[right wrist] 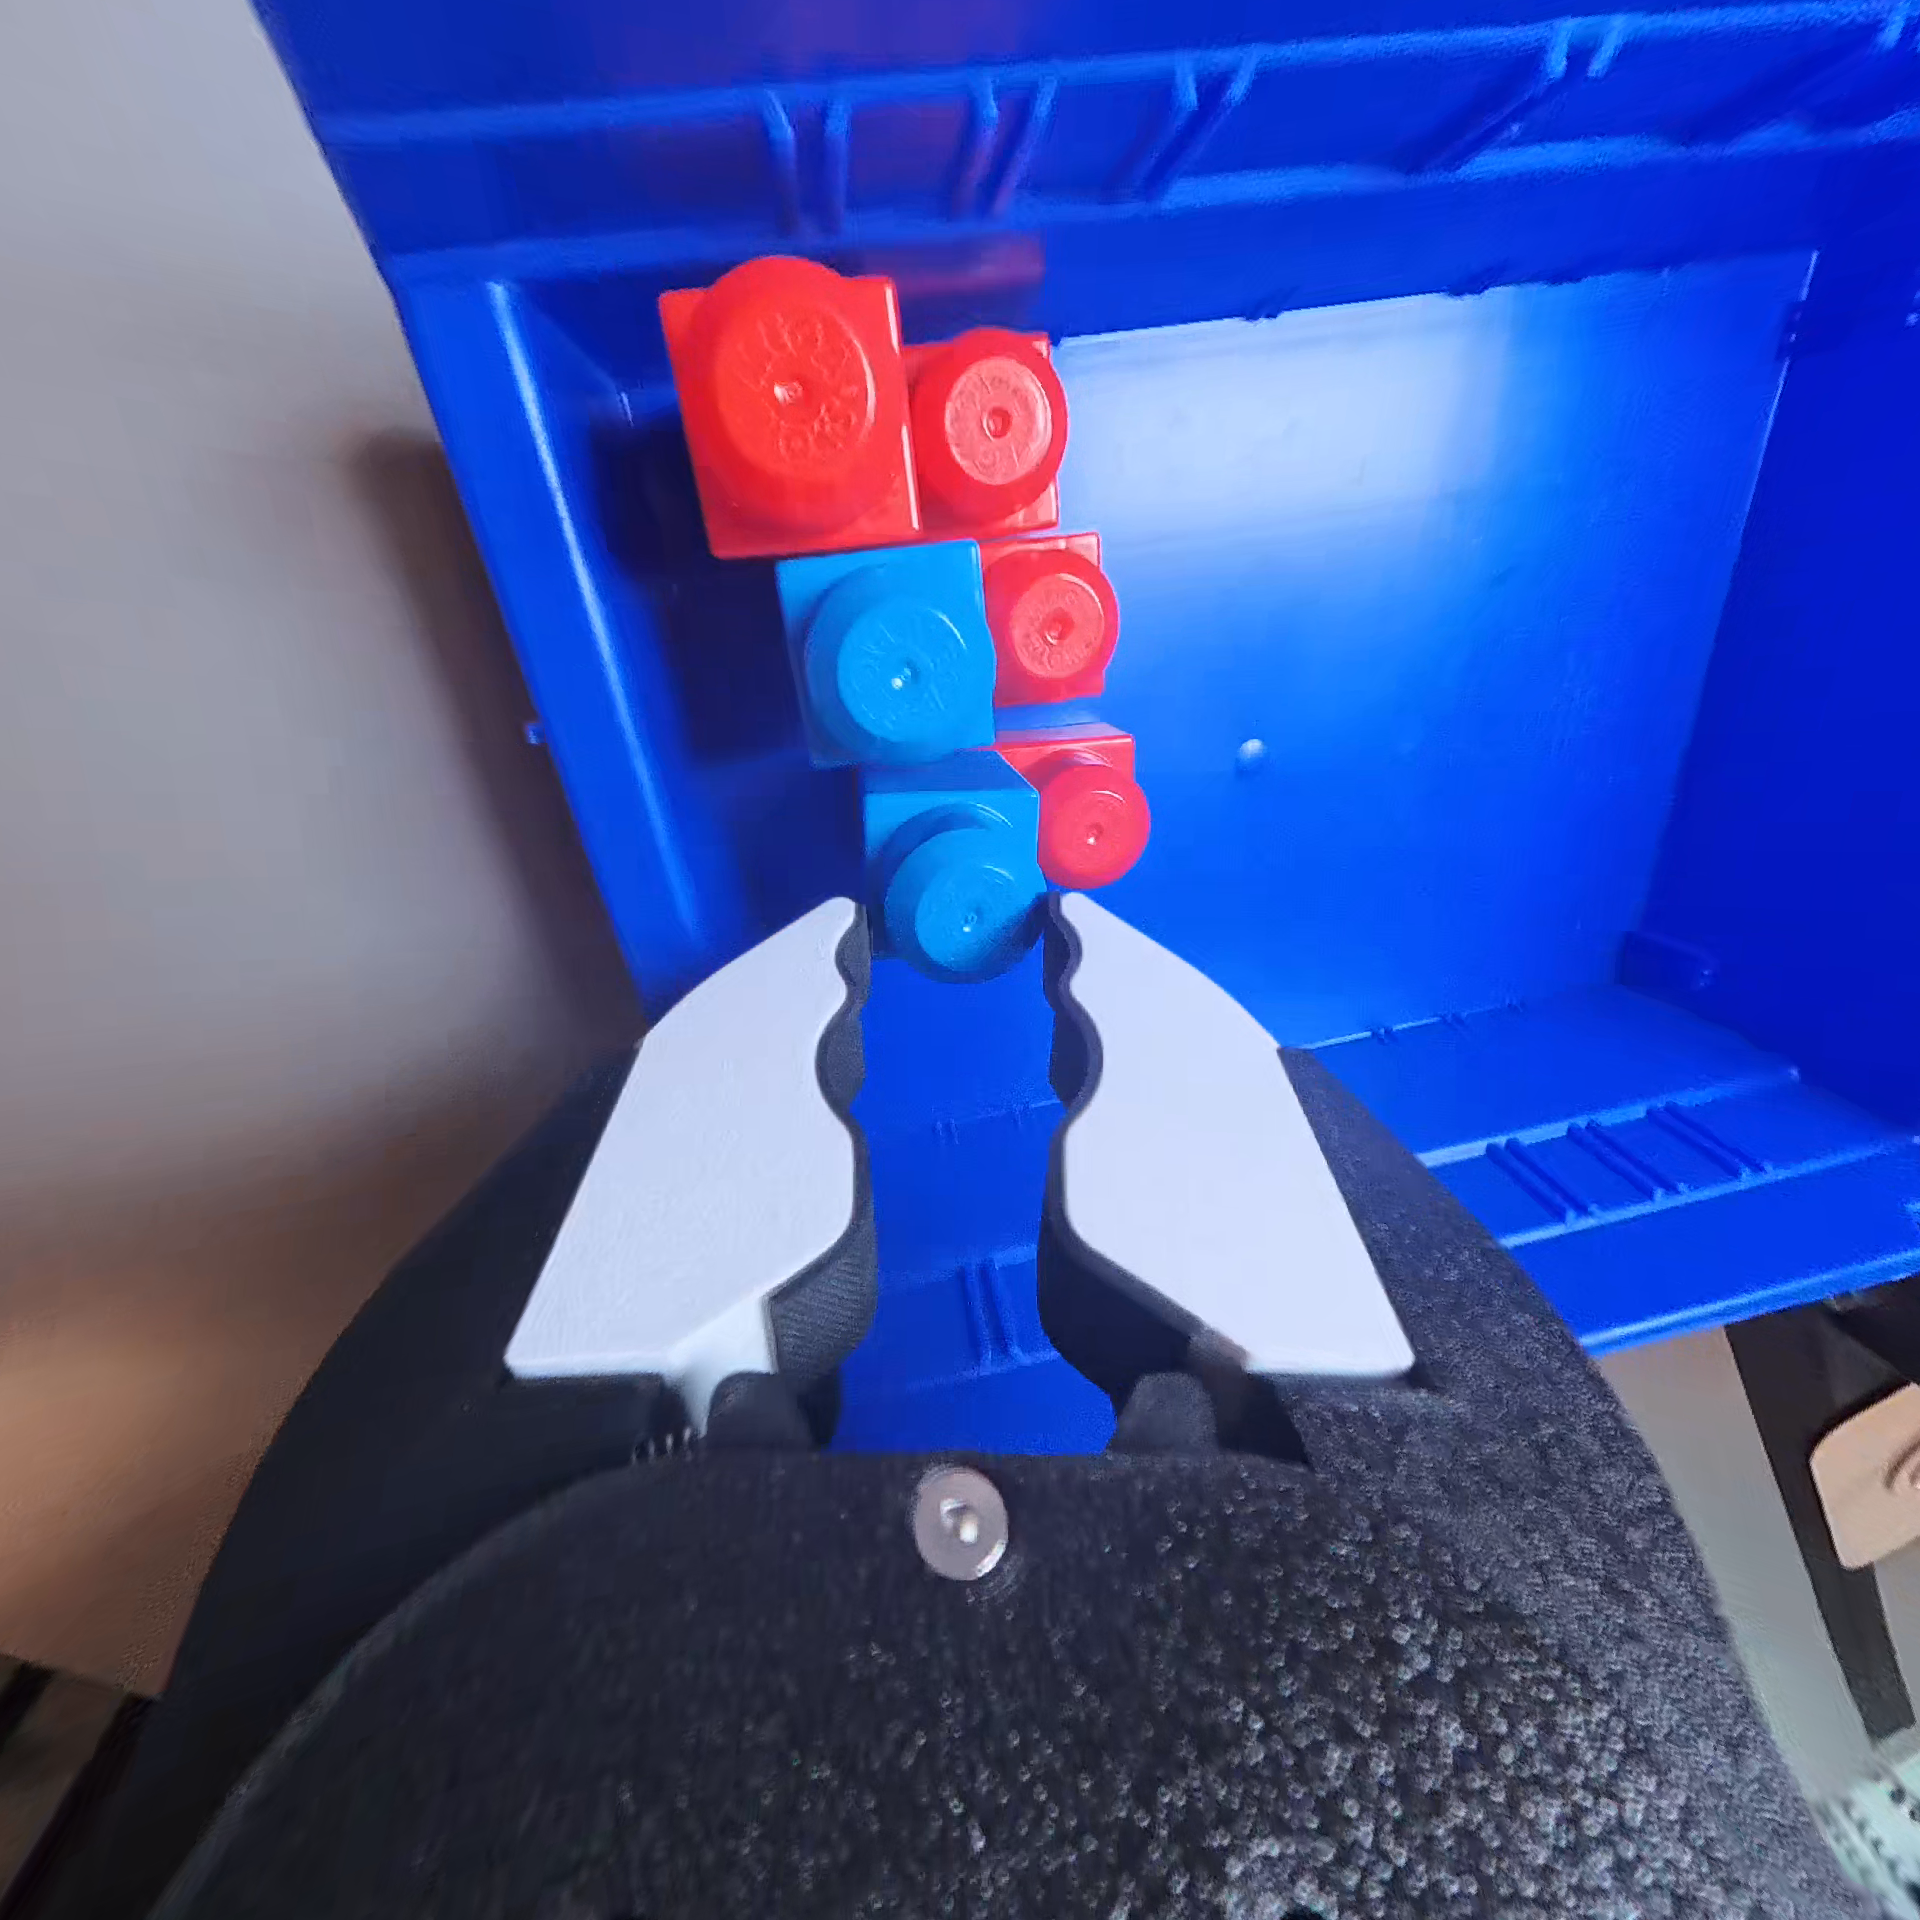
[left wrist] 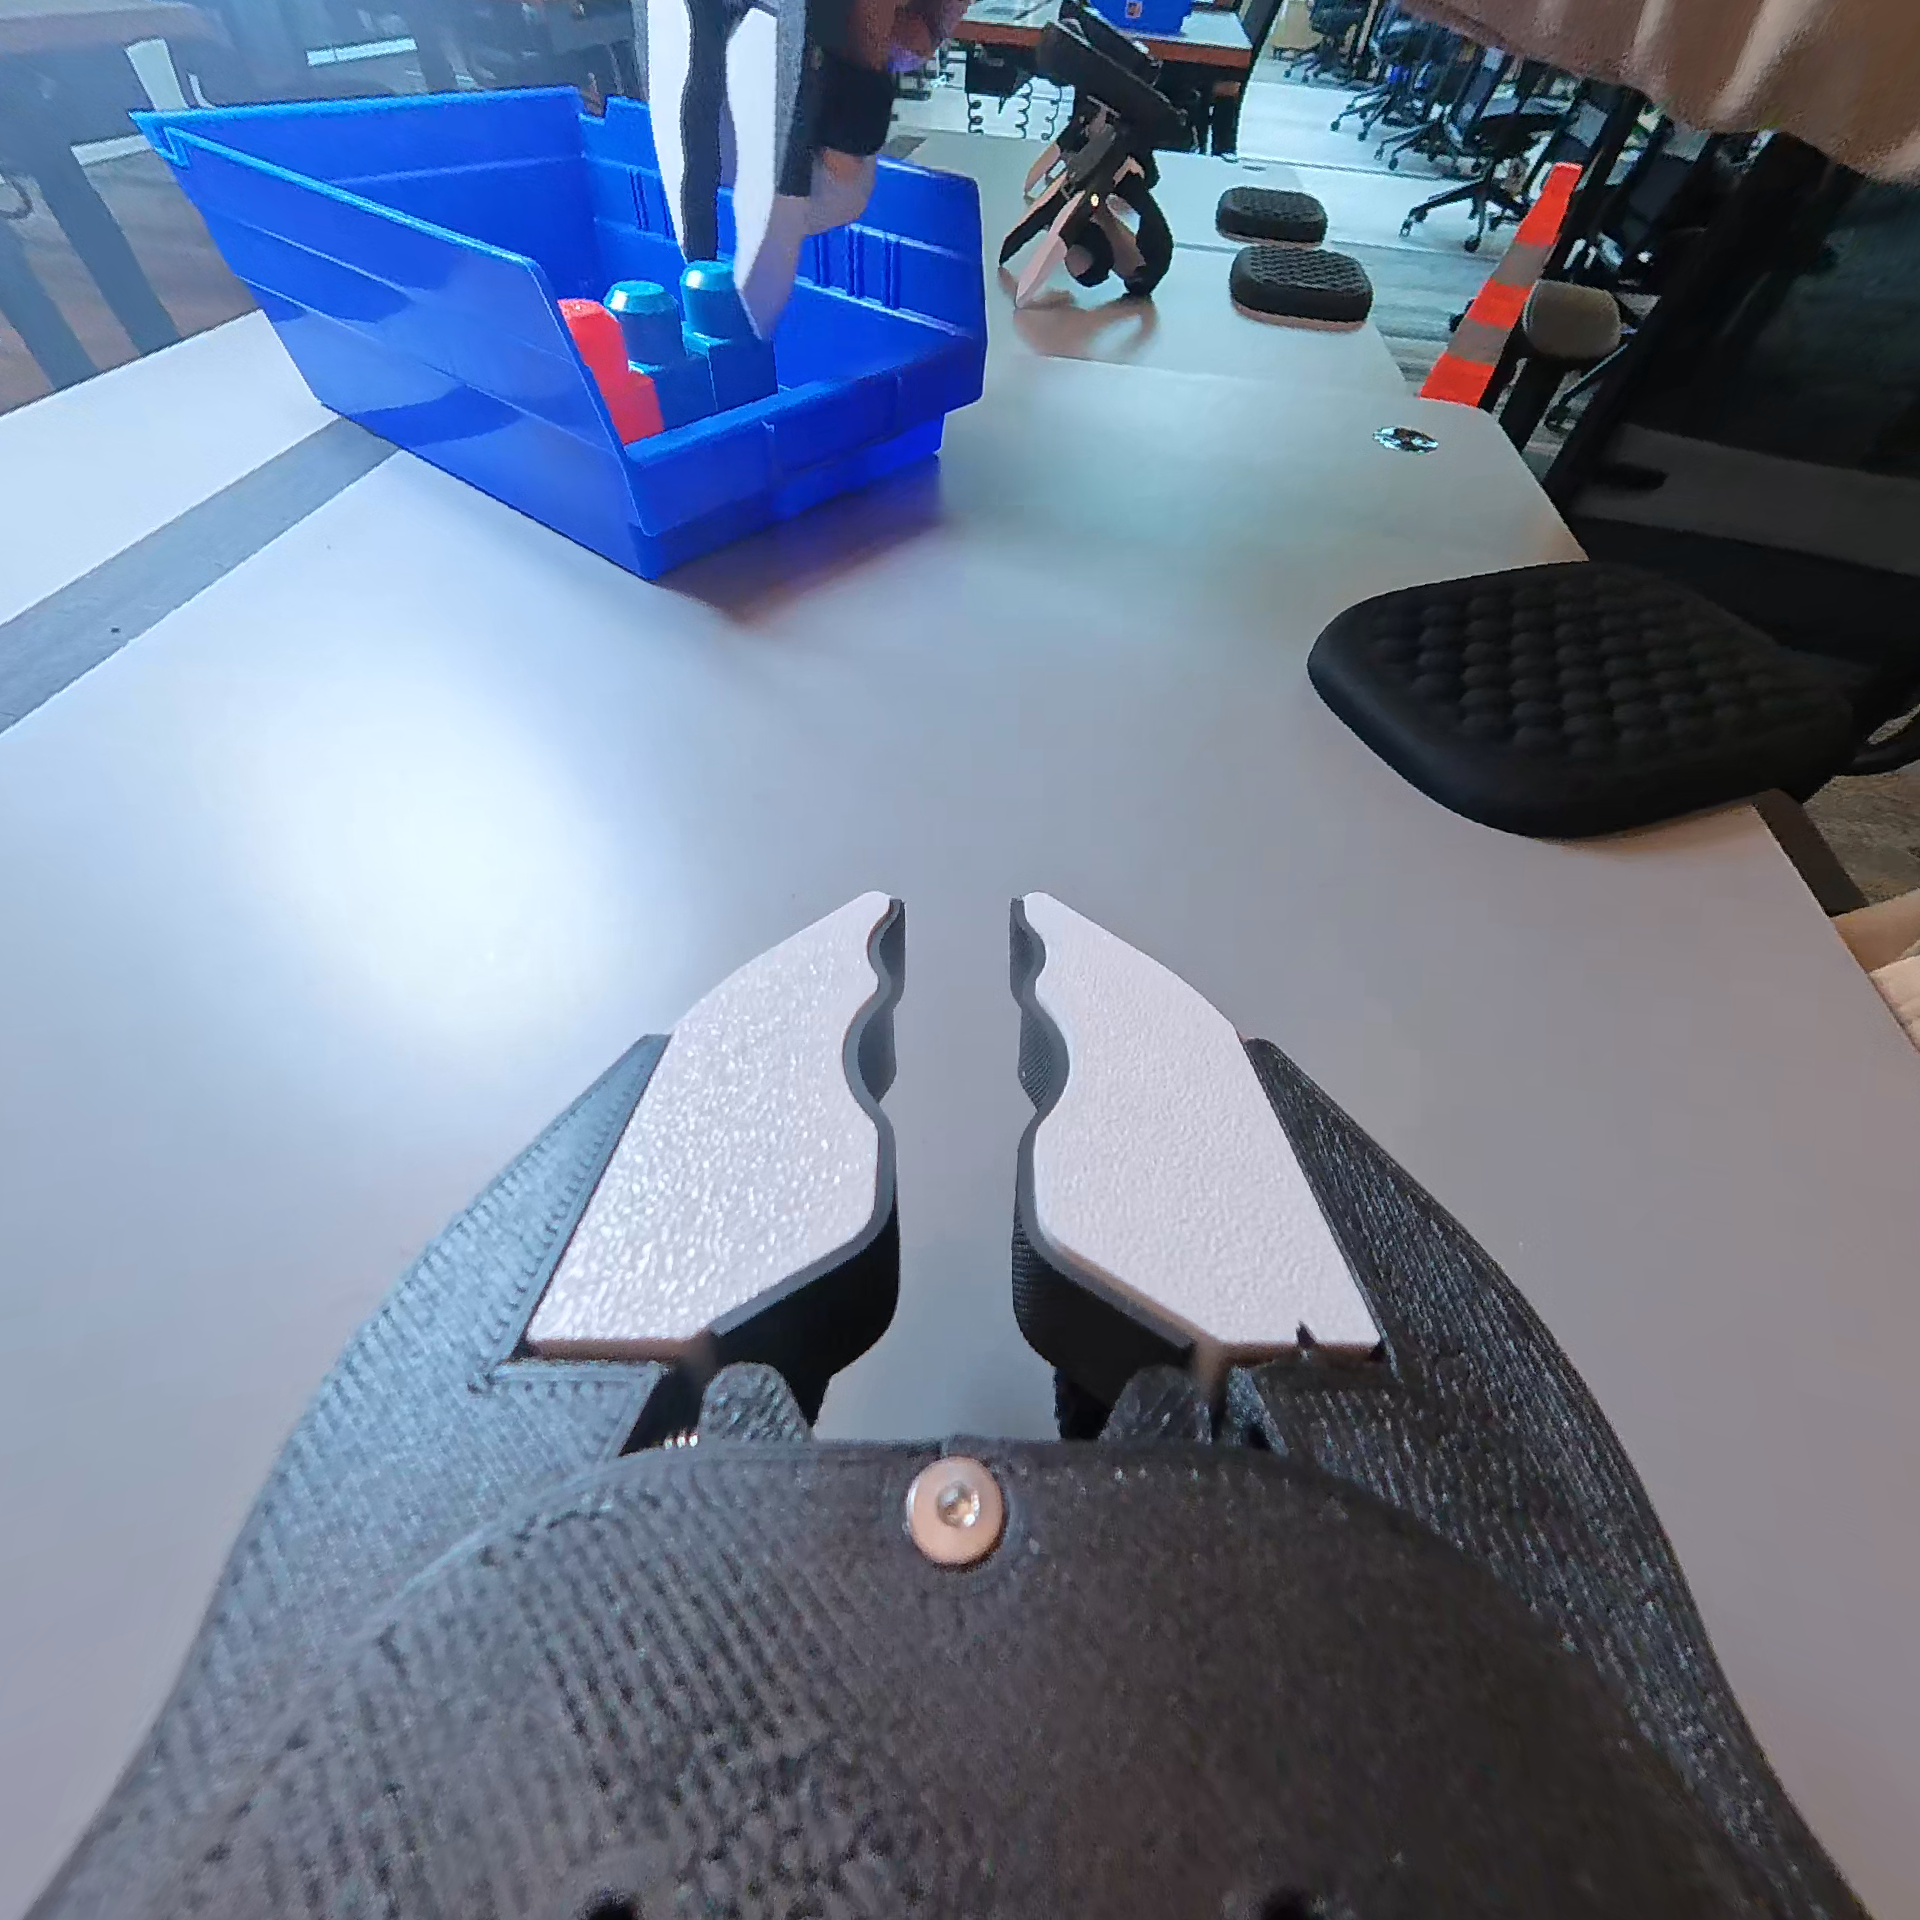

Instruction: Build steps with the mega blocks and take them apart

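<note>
my right gripper (right wrist: 956,920) hung over the blue plastic bin (right wrist: 1455,644), jaws parted, fingertips flanking the nearest blue stud of the red-and-blue stepped block stack (right wrist: 914,582). the stack's long axis ran straight ahead. my left gripper (left wrist: 956,914), unclenched and empty, lay well apart from the bin.

A pale grey table (left wrist: 1143,644) carried a blue bin (left wrist: 436,270) at its far left, a dark strip (left wrist: 156,561) running beside it. Black dimpled pads (left wrist: 1579,696) rested along the right edge.

Blue bin (right wrist: 1351,156) cropped; lower block layers hidden.
</note>
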Tool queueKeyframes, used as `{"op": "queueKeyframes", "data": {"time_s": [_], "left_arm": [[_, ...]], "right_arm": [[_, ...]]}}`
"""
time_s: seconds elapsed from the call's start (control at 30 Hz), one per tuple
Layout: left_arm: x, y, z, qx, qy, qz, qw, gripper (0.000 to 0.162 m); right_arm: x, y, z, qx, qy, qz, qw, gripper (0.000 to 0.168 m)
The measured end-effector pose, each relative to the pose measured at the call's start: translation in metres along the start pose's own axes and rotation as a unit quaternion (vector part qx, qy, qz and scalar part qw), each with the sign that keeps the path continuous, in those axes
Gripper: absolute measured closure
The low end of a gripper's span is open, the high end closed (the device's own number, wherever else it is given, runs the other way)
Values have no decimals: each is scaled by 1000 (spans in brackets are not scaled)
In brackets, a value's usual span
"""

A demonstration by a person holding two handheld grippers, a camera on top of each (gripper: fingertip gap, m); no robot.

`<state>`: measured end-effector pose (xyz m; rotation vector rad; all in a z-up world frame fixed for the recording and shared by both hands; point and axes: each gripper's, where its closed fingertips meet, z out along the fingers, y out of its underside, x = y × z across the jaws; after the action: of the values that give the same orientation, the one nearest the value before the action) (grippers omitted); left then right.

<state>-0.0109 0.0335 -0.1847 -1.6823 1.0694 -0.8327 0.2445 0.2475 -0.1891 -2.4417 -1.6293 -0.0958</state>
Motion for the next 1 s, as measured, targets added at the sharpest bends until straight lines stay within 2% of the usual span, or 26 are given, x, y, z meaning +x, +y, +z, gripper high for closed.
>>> {"op": "queueKeyframes", "data": {"time_s": [0.23, 0.5, 0.57, 0.63, 0.7, 0.77, 0.83, 0.9, 1.0], "left_arm": [[1, -2, 0, 4, -1, -4, 1000, 143], [1, -3, 0, 3, -4, 0, 1000, 143], [-1, -5, -2, 4, -10, 4, 1000, 143], [-11, -15, -11, 9, -41, 17, 999, 143], [-27, -38, -35, 27, -87, 16, 996, 149], [-50, -73, -77, 65, -147, 9, 987, 154], [-73, -106, -131, 102, -206, -1, 973, 156], [-99, -126, -185, 114, -260, -23, 959, 155], [-160, -123, -266, 54, -394, -35, 917, 154]], "right_arm": [[-17, -11, -4, 35, -17, -100, 994, 139], [-15, -11, -9, 75, -1, -77, 994, 128], [-14, -11, -16, 83, 8, -65, 994, 122], [-17, -25, -33, 130, 34, -57, 989, 123], [-20, -56, -67, 226, 93, -42, 969, 127], [-35, -88, -110, 346, 127, 1, 929, 133], [-67, -113, -144, 457, 95, 43, 883, 133], [-100, -131, -160, 532, 41, 78, 842, 133], [-137, -151, -157, 588, -11, 115, 800, 132]]}}
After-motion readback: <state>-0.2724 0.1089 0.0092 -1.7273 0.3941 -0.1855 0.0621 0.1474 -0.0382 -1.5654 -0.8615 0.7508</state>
